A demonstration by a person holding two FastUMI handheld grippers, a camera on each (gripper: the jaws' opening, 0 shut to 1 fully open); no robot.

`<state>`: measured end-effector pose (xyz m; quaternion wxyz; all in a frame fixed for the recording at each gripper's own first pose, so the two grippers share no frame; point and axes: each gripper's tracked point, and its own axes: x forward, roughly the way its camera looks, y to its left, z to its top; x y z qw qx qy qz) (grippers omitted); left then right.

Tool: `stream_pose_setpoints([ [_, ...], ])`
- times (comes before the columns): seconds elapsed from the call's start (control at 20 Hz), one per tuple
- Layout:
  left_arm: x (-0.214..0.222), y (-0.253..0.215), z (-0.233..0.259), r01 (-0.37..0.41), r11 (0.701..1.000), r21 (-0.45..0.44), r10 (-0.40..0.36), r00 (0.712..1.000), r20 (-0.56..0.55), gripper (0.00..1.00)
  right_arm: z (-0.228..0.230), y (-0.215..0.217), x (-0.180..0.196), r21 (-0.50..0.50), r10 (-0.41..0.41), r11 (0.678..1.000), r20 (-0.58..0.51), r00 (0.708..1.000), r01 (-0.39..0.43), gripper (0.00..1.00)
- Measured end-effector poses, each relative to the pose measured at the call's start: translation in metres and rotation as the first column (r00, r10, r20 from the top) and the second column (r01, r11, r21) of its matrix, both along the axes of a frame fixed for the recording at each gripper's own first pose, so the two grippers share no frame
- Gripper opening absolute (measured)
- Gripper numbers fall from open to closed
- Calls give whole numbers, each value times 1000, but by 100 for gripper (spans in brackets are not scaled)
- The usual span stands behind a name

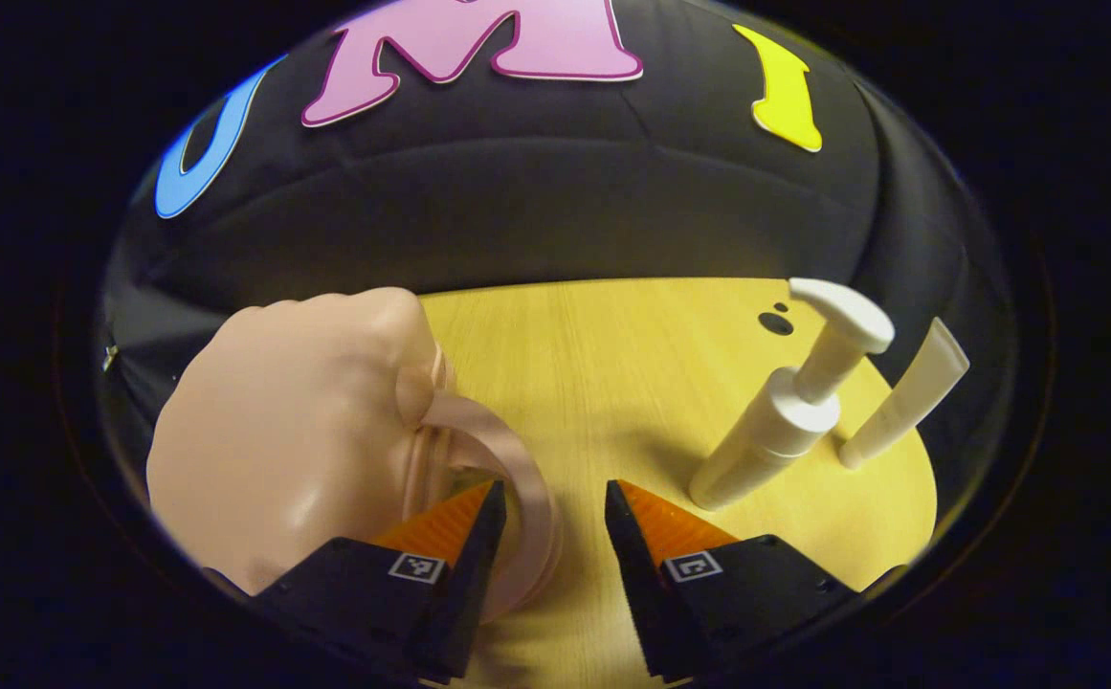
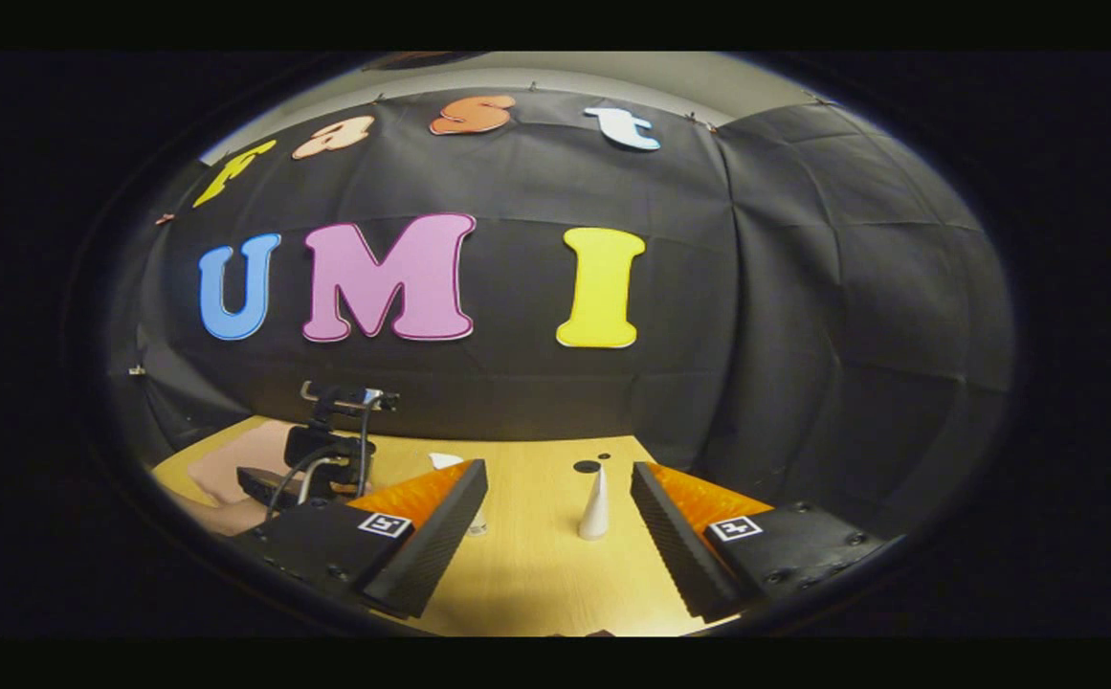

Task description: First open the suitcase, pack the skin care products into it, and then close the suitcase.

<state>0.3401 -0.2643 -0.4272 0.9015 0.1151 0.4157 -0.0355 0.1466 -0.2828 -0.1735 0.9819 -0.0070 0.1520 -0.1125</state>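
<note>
Left gripper (image 1: 555, 536): spread, at the pink suitcase (image 1: 306, 431) handle (image 1: 517, 478).
Right gripper (image 2: 560, 536): spread, idle.
Pump bottle (image 1: 785, 411): right of suitcase.
Advice: pinch the handle squarely before lifting.

A pale wooden tabletop (image 2: 536, 574) meets creased black cloth walls (image 2: 804, 316); a strip of light ceiling (image 2: 612, 77) shows above them.
</note>
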Motion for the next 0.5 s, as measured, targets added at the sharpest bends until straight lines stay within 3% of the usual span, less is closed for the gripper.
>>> stream_pose_setpoints([
  [0.15,0,6,-12,-39,999,23,40,998,-39,31,-6,1,3,-11,15,1000,-13,1000,-15,96],
  [0.2,0,7,-13,-43,999,34,44,998,-37,25,-8,3,3,-7,22,1000,-19,1000,-22,97],
  [0.35,-4,8,-16,-39,998,39,42,997,-71,20,-12,8,5,8,34,999,-25,999,-33,96],
  [0.5,3,-8,6,-11,991,-133,-3,995,-100,13,-10,9,7,6,40,999,-17,999,-40,96],
])
